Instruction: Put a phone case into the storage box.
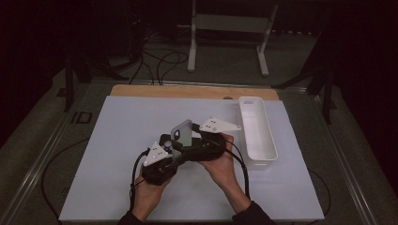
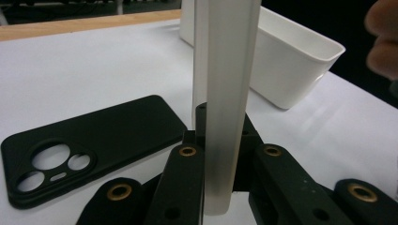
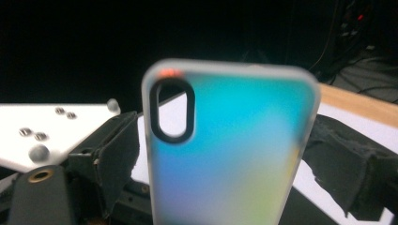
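A translucent phone case [image 1: 182, 132] was held upright above the white mat [image 1: 117, 140], between the two grippers near the mat's middle. The left gripper [image 1: 162, 161] was seen in the high view at the lower left of the case; its jaws were closed on the case's lower part. In the left gripper view the case [image 2: 225, 93] was shown edge-on, rising as a pale vertical strip from between the black jaws, which were pressed against both of its faces. The right gripper [image 1: 206, 147] was seen just to the right of the case, with its jaws spread wide; in the right gripper view the case [image 3: 230, 145] stood between them, its broad face toward the camera, and no pad was seen pressing on it. An oval camera cut-out was shown at the upper left of that face, with a blue-green sheen across it. A black phone case [image 2: 89, 147] lying flat on the mat was recorded by the left gripper view, to the left of the jaws. A white bin [image 1: 257, 133] was seen at the right of the mat, well apart from both grippers.
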